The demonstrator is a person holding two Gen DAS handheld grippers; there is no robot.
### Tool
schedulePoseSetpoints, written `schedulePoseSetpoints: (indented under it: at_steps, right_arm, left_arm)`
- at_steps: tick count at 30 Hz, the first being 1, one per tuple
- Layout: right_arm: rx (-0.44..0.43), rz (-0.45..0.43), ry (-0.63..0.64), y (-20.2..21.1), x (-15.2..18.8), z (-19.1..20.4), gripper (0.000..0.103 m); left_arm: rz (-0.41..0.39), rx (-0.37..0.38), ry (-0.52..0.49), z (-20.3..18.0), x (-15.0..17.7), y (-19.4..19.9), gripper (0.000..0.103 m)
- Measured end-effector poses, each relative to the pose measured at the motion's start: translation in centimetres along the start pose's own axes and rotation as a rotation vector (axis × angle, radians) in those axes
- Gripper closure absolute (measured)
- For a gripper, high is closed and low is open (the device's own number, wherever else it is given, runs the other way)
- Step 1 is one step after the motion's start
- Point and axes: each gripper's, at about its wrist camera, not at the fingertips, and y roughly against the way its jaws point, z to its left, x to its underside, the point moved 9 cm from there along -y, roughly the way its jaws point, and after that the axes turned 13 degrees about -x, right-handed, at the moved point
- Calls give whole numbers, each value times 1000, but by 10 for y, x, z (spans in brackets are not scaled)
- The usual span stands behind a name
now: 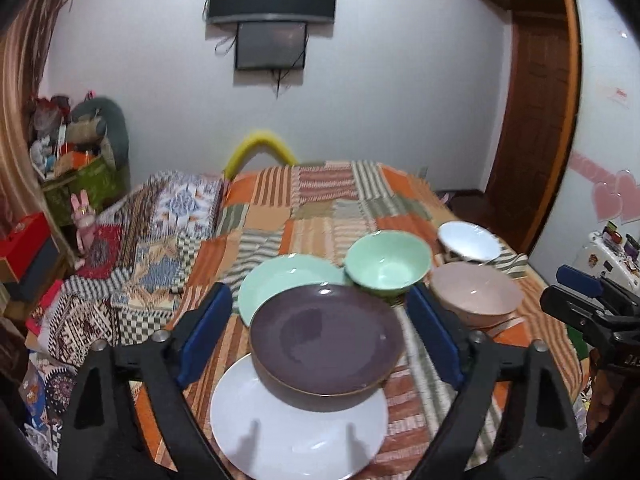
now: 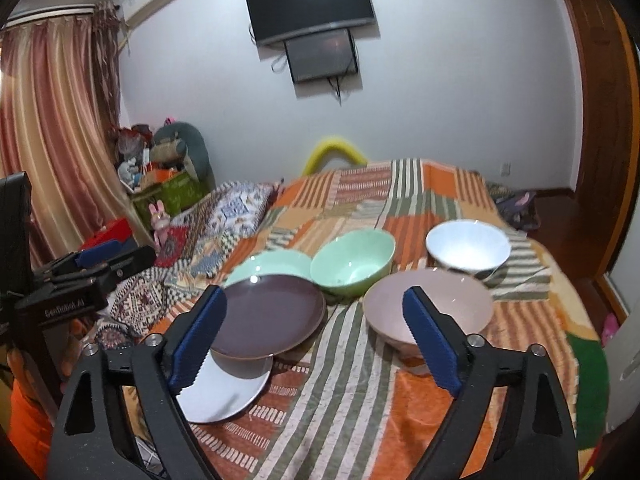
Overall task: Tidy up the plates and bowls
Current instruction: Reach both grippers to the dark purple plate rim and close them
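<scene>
Left wrist: left tool (image 1: 320, 332) open, empty.

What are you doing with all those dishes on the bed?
A person holds a gripper in each hand, sorting plates and bowls on the patchwork blanket. Both sets of jaws are open and hold nothing. The left gripper points at the purple plate, the right gripper toward the pink bowl.

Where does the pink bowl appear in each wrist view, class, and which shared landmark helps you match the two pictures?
Left wrist view: pink bowl lies right of centre, beyond the gripper's right finger.
Right wrist view: pink bowl lies centre-right, partly behind the right finger.
Shared landmark: the green bowl sits just left of it in both.
</scene>
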Motion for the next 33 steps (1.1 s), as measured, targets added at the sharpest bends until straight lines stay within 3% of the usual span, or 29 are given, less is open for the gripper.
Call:
schedulePoseSetpoints:
  at_steps: [7,12,18,27,33]
  right_arm:
    - [-32,116,-82,-45,15,-13,40]
    - [-36,185,-111,-73,30,-15,48]
    - [-35,263,-130,-100,44,-17,58]
    - [-24,334,-183,-130,60,-30,64]
    - [-27,375,-190,-144,68,-33,78]
  left_arm:
    - [150,-13,47,27,20,-66,26]
    - [235,-39,37,37,42,-102,36]
    - [322,-19,53,47,65,-136,48]
    - [383,-6,60,52,80,-171,61]
    - [399,9,62,52,85,-183,73]
